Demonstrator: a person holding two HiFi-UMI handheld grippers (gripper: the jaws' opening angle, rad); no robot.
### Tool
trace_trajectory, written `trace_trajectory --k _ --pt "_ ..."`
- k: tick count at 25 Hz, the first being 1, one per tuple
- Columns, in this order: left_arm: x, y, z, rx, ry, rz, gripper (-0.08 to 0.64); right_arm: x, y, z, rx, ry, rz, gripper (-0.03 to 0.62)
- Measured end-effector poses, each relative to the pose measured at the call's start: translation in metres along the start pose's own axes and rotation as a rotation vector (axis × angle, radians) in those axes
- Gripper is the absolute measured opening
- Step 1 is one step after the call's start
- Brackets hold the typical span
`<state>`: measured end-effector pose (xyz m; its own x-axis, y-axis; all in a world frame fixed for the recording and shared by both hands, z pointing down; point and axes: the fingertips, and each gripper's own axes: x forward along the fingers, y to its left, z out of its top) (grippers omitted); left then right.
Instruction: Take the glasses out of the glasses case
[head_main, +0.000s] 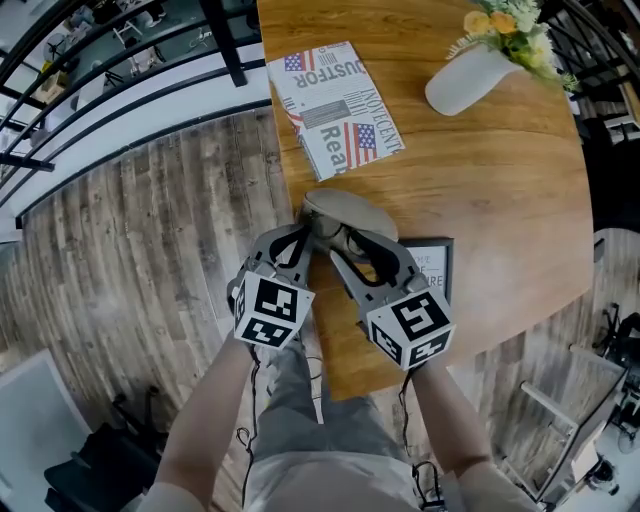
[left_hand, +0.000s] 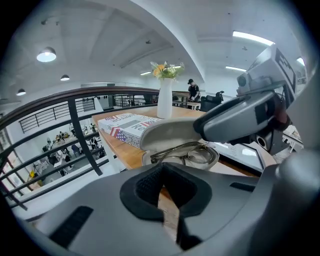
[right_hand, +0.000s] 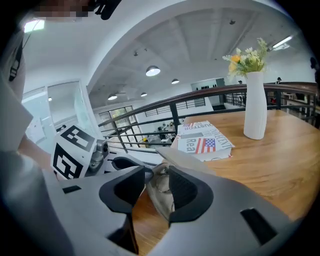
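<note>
A pale glasses case (head_main: 345, 208) lies open near the front edge of the wooden table (head_main: 500, 190), its lid tipped up. The dark-framed glasses (head_main: 352, 242) rest in its lower half. My right gripper (head_main: 362, 248) stands open, and its fingers straddle the glasses and the case's near rim; the pads do not press on them. In the right gripper view the case (right_hand: 160, 192) shows between the pads of that gripper (right_hand: 156, 187). My left gripper (head_main: 300, 238) sits just left of the case, narrowly open and empty. From it I see the glasses (left_hand: 187, 152) under the lid (left_hand: 167, 132).
A flag-printed book (head_main: 335, 100) lies behind the case. At the back right a white vase with flowers (head_main: 470, 80) stands. A framed print (head_main: 432, 265) lies right of my right gripper. The table's left edge drops to a wooden floor and a black railing (left_hand: 80, 135).
</note>
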<state>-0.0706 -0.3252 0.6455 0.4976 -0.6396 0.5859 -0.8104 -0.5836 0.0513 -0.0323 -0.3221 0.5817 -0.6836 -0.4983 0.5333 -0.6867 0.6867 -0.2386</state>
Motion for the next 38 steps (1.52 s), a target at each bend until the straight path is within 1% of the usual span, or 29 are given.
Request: trace_trajectory --k 3,8,10,14,17,24,25,29,33,38 --pt "0.000 0.000 0.000 -0.001 -0.009 -0.003 0.015 0.005 -0.012 0.006 -0.048 0.040 0.002 0.178" --pt "0.000 0.000 0.000 0.002 -0.026 -0.007 0.015 0.012 -0.030 0.008 -0.196 0.164 0.012 0.181" --pt "0.000 0.000 0.000 0.002 -0.029 -0.009 0.015 0.016 -0.034 0.004 -0.243 0.227 0.043 0.180" --pt "0.000 0.001 0.000 -0.003 -0.037 -0.013 0.015 0.024 -0.034 -0.008 -0.327 0.362 0.134 0.179" --pt "0.000 0.001 0.000 -0.003 -0.043 -0.016 0.014 0.027 -0.031 -0.016 -0.386 0.443 0.187 0.176" --pt "0.001 0.001 0.000 -0.005 -0.053 -0.022 0.015 0.034 -0.024 -0.035 -0.466 0.606 0.291 0.163" --pt "0.001 0.001 0.000 -0.004 -0.053 -0.023 0.014 0.035 -0.023 -0.037 -0.475 0.623 0.300 0.146" --pt "0.000 0.002 0.000 -0.003 -0.050 -0.027 0.015 0.038 -0.025 -0.045 -0.505 0.683 0.308 0.135" --pt "0.001 0.002 0.001 -0.002 -0.053 -0.032 0.015 0.043 -0.028 -0.051 -0.571 0.735 0.313 0.135" --pt "0.000 0.002 0.000 -0.002 -0.055 -0.029 0.015 0.047 -0.025 -0.052 -0.516 0.750 0.316 0.135"
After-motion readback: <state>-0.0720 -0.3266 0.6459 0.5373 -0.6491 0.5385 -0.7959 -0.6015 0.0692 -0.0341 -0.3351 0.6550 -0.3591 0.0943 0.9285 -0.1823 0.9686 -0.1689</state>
